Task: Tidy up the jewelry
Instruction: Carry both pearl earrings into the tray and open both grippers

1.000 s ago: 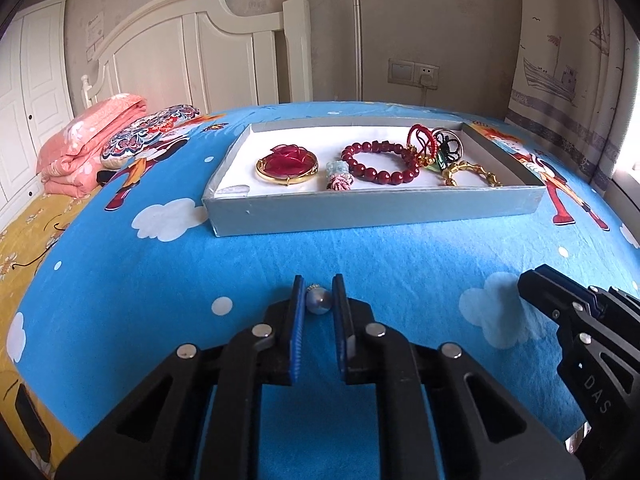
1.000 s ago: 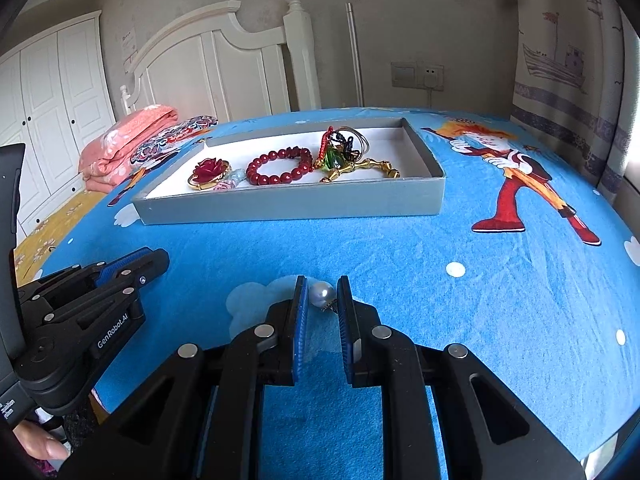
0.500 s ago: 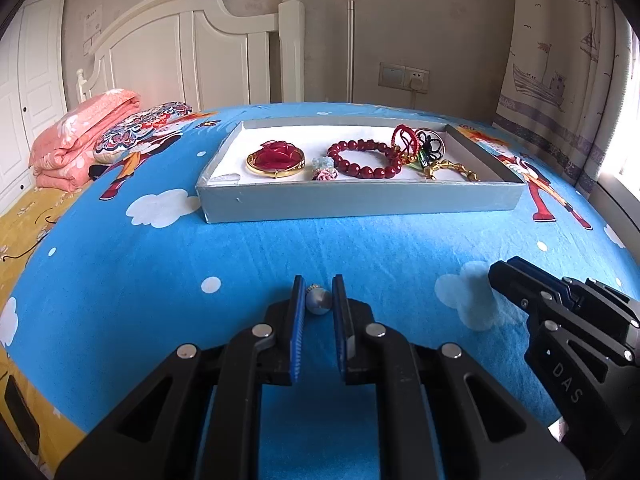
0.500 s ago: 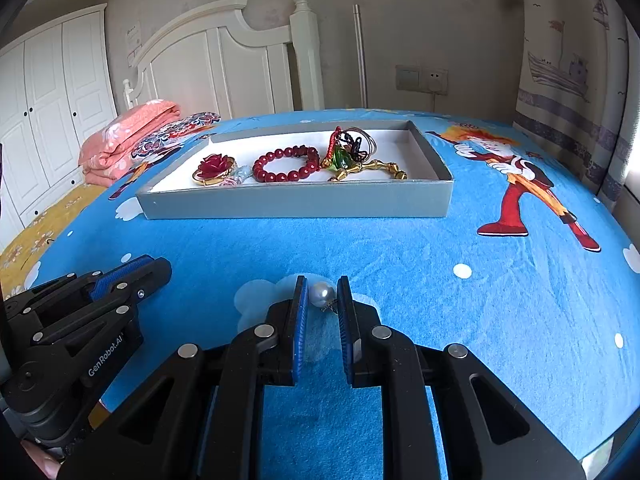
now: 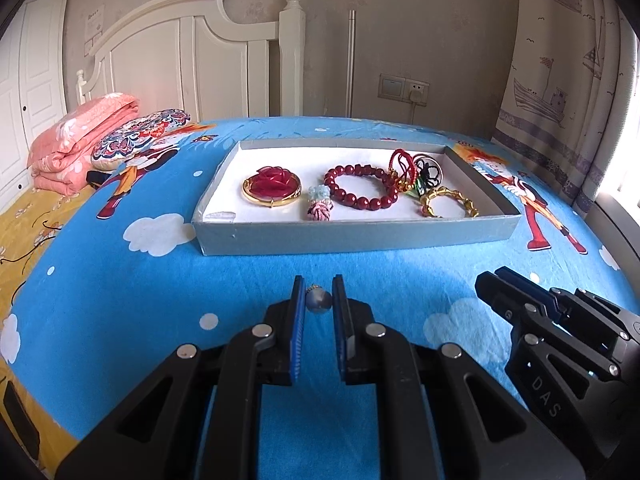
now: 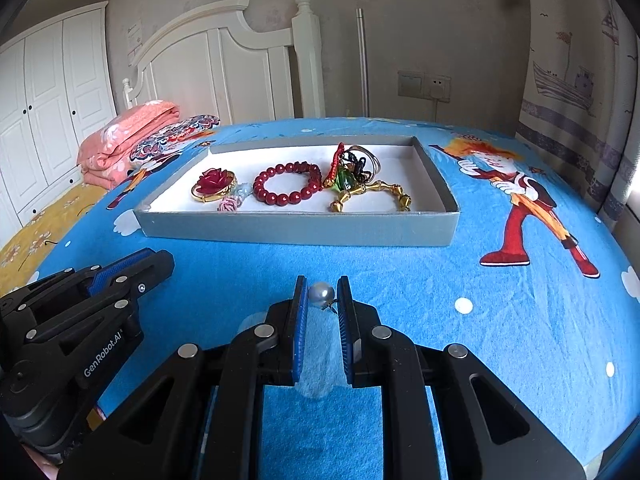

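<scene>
A grey tray (image 5: 356, 236) (image 6: 296, 234) lies on the blue bedspread. It holds a red rose brooch (image 5: 272, 186) (image 6: 212, 184), a red bead bracelet (image 5: 360, 188) (image 6: 288, 188), a gold bracelet (image 5: 448, 202) (image 6: 372, 196), a small pink knot (image 5: 319, 210) and a tangle of red cord and rings (image 5: 416, 172) (image 6: 352, 164). My left gripper (image 5: 318, 300) is shut on a pearl earring (image 5: 319, 301) in front of the tray. My right gripper (image 6: 322, 294) is shut on a second pearl earring (image 6: 322, 293). Each gripper shows beside the other in the other's view.
A folded pink quilt (image 5: 80, 140) and a patterned pillow (image 5: 140, 136) lie at the far left by the white headboard (image 5: 192, 64). A curtain (image 5: 572, 80) hangs at the right. A white wardrobe (image 6: 48, 92) stands far left.
Both grippers have moved a little closer to the tray, each still holding its pearl earring. The tray's contents have not moved.
</scene>
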`<state>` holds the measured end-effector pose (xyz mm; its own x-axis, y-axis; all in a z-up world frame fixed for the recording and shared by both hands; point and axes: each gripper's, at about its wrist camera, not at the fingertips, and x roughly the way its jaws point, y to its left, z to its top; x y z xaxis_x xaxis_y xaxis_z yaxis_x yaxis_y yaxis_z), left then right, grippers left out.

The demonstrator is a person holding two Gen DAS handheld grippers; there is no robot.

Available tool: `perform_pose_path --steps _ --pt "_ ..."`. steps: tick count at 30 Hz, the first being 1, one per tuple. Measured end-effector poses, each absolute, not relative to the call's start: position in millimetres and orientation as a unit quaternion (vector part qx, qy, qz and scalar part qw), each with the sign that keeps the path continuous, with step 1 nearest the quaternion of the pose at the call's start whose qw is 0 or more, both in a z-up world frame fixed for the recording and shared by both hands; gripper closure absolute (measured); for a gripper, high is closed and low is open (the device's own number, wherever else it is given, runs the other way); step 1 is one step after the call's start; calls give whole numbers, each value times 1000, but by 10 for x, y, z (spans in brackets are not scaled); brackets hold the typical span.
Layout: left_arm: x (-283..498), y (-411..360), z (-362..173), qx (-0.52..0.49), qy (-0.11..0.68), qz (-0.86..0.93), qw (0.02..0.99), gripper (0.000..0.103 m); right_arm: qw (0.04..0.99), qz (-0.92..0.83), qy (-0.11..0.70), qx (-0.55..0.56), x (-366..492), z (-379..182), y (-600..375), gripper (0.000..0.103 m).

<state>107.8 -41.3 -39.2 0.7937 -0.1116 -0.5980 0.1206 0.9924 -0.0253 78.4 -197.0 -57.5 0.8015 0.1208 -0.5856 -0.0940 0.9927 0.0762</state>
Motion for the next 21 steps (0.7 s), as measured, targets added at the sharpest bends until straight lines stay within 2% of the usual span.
perform_pose_path --steps 11,21 --pt "1424 -518 5 25 288 -61 955 90 954 52 295 3 1164 -211 -1962 88" --pt "2103 -516 93 28 322 -55 945 90 951 48 306 -8 1698 -136 -1965 88"
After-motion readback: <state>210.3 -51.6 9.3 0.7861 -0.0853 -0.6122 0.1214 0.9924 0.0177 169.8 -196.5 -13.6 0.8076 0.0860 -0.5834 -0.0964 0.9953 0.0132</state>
